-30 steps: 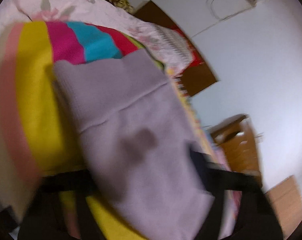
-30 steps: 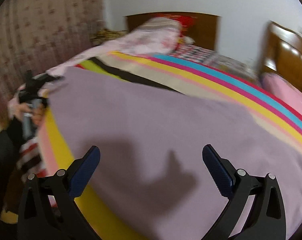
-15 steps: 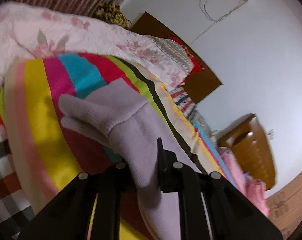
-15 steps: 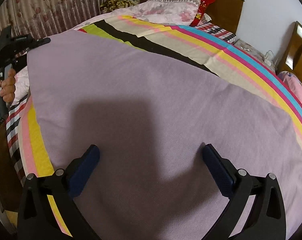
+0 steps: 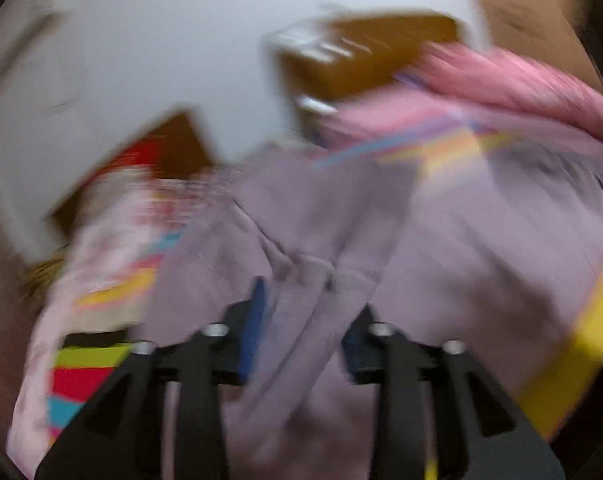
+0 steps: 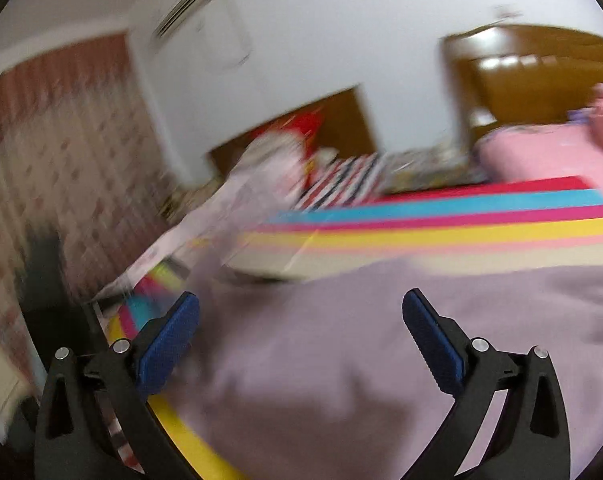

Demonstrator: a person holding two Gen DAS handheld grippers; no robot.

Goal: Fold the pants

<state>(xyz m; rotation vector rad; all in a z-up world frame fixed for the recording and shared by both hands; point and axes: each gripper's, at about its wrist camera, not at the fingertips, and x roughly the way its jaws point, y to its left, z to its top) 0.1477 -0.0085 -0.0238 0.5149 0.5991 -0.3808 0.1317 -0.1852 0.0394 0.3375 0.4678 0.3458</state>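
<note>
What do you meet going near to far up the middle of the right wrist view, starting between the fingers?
Lilac pants → striped bedspread → striped pillow → wooden headboard → white wall.

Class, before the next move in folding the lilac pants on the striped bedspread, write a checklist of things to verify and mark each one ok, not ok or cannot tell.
1. Left tool has pants fabric between its fingers: ok, a bunched fold runs through them.
2. That grip is firm: cannot tell, the view is motion-blurred.
3. Right tool is free to take a new hold: ok, jaws wide apart, nothing between them.
4. Lilac pants lie smooth under the right tool: ok, flat with only soft ripples.
5. Striped bedspread beyond the pants is free for the fold: ok.
6. Pants edges line up: cannot tell.
</note>
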